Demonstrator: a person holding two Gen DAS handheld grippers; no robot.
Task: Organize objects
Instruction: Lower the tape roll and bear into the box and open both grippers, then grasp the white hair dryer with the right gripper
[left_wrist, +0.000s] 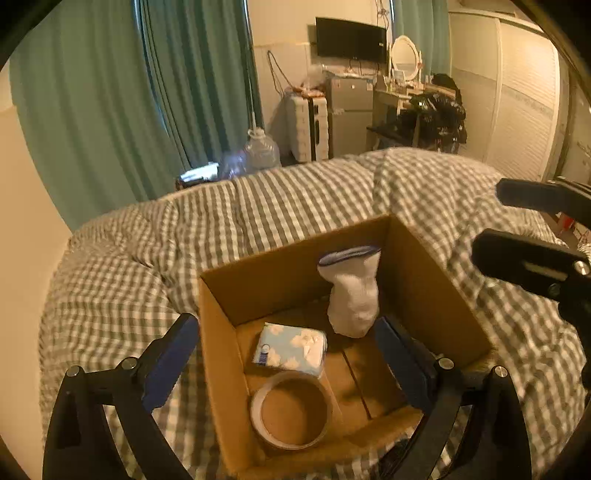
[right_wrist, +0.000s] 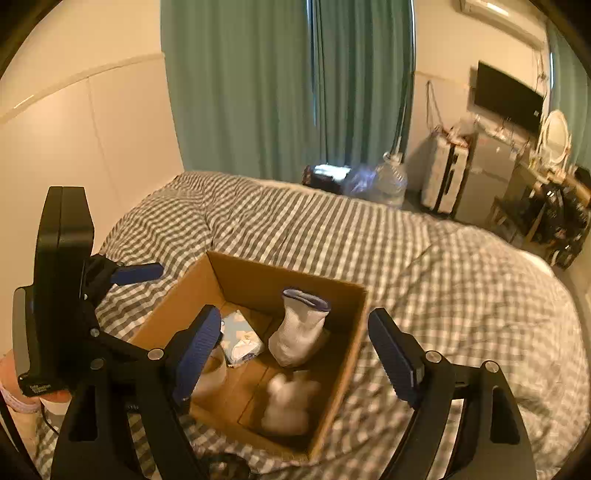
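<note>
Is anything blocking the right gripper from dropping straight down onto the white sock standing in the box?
Nothing visible covers the sock: the box is open on top and the space above it is clear. The right gripper is open, one finger inside the box, one outside, so the box's right wall stands between them. The tissue pack lies beside the sock, apart.

box (left_wrist: 221, 332): open, on bed | inside: white sock (left_wrist: 352, 291) upright, tissue pack (left_wrist: 290, 349), tape roll (left_wrist: 291, 410)

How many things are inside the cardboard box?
4: a white sock with a blue cuff by the far wall, a blue tissue pack, a tape roll, and a blurred white item.
</note>
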